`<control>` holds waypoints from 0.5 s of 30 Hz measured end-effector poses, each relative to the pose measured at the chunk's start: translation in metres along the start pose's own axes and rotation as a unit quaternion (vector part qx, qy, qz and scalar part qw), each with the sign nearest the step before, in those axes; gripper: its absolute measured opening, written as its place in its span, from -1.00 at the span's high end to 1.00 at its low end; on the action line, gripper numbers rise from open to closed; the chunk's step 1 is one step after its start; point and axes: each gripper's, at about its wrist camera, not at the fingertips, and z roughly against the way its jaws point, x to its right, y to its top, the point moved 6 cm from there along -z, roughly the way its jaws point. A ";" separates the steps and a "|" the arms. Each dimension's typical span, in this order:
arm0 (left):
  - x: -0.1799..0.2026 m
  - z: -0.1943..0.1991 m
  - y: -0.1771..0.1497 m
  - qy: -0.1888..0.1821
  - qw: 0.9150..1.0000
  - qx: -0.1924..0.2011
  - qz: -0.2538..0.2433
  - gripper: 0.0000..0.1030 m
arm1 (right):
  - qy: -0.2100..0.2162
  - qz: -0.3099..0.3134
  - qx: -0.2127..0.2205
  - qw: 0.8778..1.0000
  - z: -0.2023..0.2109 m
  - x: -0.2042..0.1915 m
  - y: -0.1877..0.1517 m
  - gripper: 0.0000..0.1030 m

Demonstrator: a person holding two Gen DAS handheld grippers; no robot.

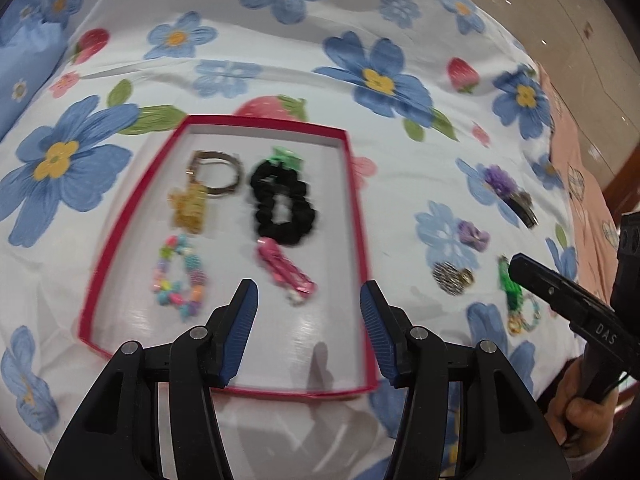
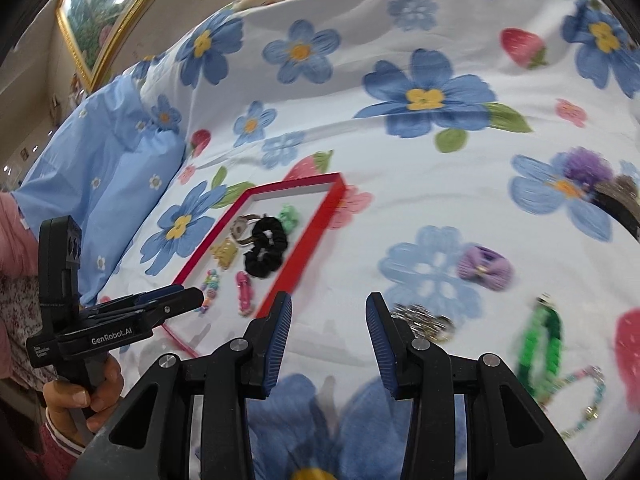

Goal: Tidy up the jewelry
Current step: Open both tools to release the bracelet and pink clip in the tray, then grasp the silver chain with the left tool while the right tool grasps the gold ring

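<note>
A red-rimmed white tray (image 1: 356,216) (image 2: 312,232) lies on the flowered bedsheet. In it are a black scrunchie (image 1: 282,204) (image 2: 266,252), a gold clip with a ring (image 1: 190,206), a colourful bead bracelet (image 1: 180,280), a pink clip (image 1: 286,272) (image 2: 244,292) and a green piece (image 1: 286,158). My left gripper (image 1: 308,308) is open and empty above the tray's near end. My right gripper (image 2: 329,312) is open and empty over the sheet right of the tray. Loose on the sheet are a purple bow (image 2: 486,268), a sparkly clip (image 2: 424,322) and a green chain with a bead bracelet (image 2: 542,344).
A purple pompom on a dark headband (image 2: 608,196) (image 1: 516,194) lies at the far right. A blue pillow (image 2: 112,184) sits left of the tray. A framed picture (image 2: 96,20) hangs on the wall at the back left. The bed edge and floor (image 1: 560,20) are to the right.
</note>
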 end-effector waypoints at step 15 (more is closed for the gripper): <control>0.067 -0.015 -0.014 -0.020 0.998 -0.020 -0.057 -0.02 | -0.043 -0.045 0.021 0.998 0.046 0.065 -0.025 0.19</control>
